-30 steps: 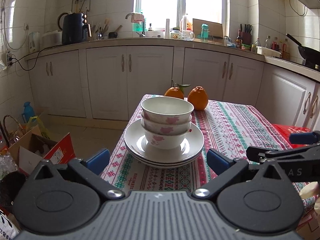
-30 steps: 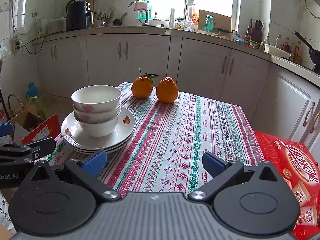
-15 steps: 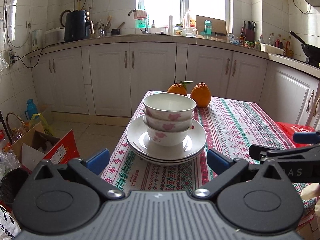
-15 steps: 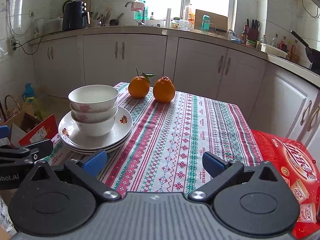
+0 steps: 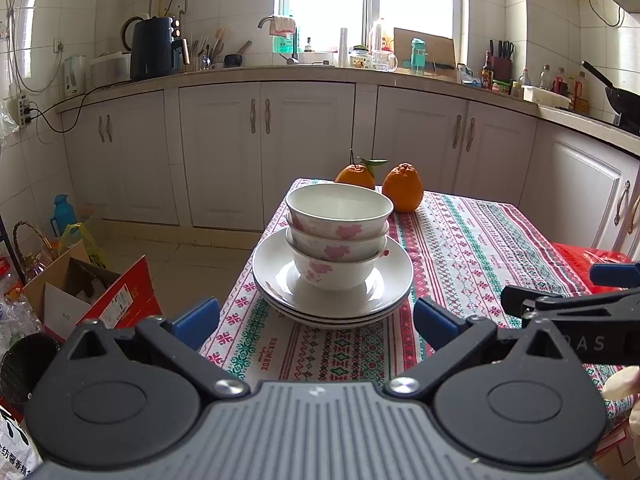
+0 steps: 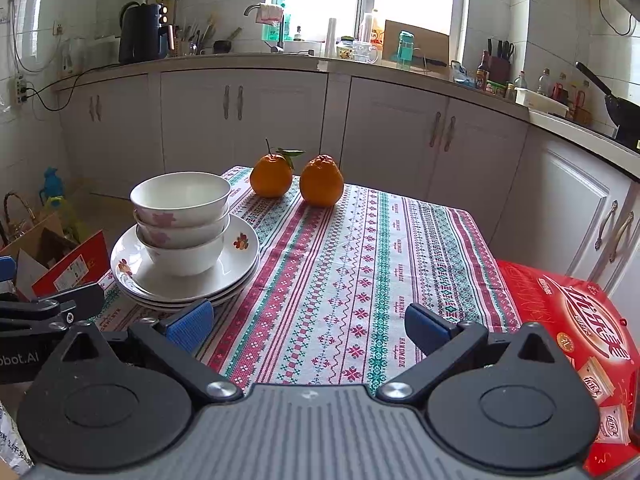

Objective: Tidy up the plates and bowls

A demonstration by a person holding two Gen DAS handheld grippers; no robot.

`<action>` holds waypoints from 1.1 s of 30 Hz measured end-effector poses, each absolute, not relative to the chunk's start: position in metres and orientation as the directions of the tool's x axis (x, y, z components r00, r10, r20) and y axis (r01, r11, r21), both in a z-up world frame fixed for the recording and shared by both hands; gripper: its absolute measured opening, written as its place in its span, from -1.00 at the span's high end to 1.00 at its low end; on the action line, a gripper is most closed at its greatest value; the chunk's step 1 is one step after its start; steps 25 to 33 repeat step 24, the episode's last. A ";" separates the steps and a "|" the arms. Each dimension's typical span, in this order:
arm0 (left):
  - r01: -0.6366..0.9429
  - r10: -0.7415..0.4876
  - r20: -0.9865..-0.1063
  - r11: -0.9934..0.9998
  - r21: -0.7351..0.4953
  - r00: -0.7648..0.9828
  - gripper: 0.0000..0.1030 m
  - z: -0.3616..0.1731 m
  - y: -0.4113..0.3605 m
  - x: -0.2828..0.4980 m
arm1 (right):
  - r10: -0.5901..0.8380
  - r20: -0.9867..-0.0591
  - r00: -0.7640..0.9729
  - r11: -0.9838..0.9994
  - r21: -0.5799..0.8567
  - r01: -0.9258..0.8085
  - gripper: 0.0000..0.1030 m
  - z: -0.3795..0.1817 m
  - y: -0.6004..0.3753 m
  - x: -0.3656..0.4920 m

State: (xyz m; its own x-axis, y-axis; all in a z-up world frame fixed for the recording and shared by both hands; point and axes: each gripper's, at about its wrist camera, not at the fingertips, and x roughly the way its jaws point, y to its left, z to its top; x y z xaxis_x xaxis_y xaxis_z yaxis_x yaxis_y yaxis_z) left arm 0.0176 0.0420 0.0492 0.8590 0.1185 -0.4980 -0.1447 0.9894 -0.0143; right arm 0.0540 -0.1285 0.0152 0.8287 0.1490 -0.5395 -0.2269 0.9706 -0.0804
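We only see the rims of the lower plates (image 5: 332, 316); the count is unclear. The nested bowls (image 5: 338, 236) hide each other's insides and the top plate's centre. The bowls cover part of the left orange (image 5: 354, 176). The red box (image 6: 576, 320) is cut off by the frame edge and the right gripper (image 6: 306, 326) body. Counter bottles (image 5: 552, 80) are too small to identify. The frame clips the hand (image 5: 622, 384).
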 end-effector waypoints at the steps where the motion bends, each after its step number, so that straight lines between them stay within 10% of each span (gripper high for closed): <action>1: -0.145 0.119 -0.500 0.989 -0.015 0.858 -0.99 0.049 0.042 0.018 | 0.148 -0.540 0.829 0.971 -0.082 -0.226 -1.00 0.015 -0.128 0.054; 33: -0.145 0.117 -0.502 0.989 -0.016 0.857 -0.99 0.053 0.041 0.018 | 0.140 -0.532 0.835 0.973 -0.082 -0.215 -1.00 0.017 -0.130 0.054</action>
